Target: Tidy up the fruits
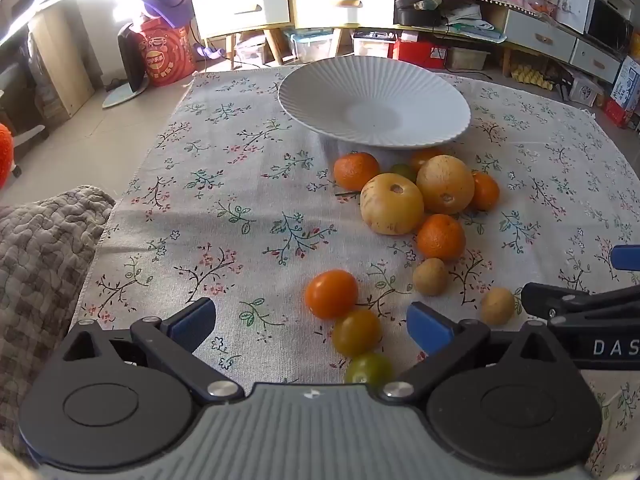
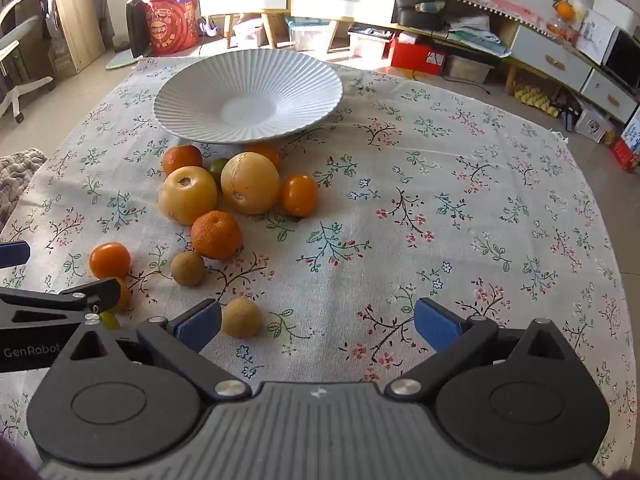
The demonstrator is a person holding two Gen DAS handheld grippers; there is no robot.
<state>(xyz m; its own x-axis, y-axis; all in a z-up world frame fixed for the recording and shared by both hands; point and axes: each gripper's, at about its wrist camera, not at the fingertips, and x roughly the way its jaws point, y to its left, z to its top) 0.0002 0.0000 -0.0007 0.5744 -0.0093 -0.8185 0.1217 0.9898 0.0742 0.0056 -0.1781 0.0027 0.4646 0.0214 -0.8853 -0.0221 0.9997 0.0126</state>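
Floral cotton tablecloth (image 2: pixel 400 200) over a low table, white ribbed plate (image 2: pixel 248 92) at its far side, fruits (image 2: pixel 224 200) clustered on the cloth just before the plate, left gripper (image 1: pixel 312 320) and right gripper (image 2: pixel 318 320) both spread wide and holding nothing, white drawer cabinets (image 1: pixel 244 8) and red bag (image 1: pixel 166 56) on the sunlit floor behind

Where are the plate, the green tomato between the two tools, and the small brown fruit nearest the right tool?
Plate (image 1: pixel 320 92): left wrist view, ribbed left wall.
Green tomato (image 1: pixel 368 368): left wrist view, its top.
Small brown fruit (image 2: pixel 241 317): right wrist view, its middle.
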